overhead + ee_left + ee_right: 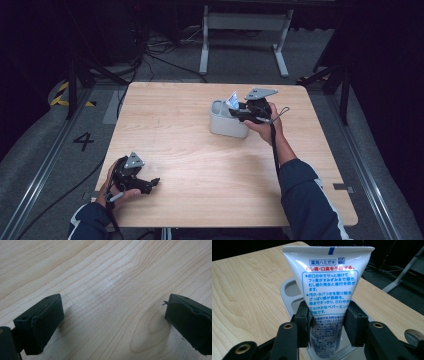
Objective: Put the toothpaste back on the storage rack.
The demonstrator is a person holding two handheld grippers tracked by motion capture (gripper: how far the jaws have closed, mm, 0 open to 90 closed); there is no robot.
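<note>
Gripping a toothpaste tube [329, 290], the right gripper [327, 326] overhangs the holder's rim [287, 285].

Navy sleeves [305, 192], white stripes

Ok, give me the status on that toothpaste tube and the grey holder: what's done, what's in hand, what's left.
Done: the right gripper is shut on the toothpaste tube, which stands upright, crimped end up. In hand: the tube sits over the grey holder; whether it is going in or coming out cannot be told. Left, at a guess: finishing that move and letting go. The left gripper waits open near the table's front edge.
</note>
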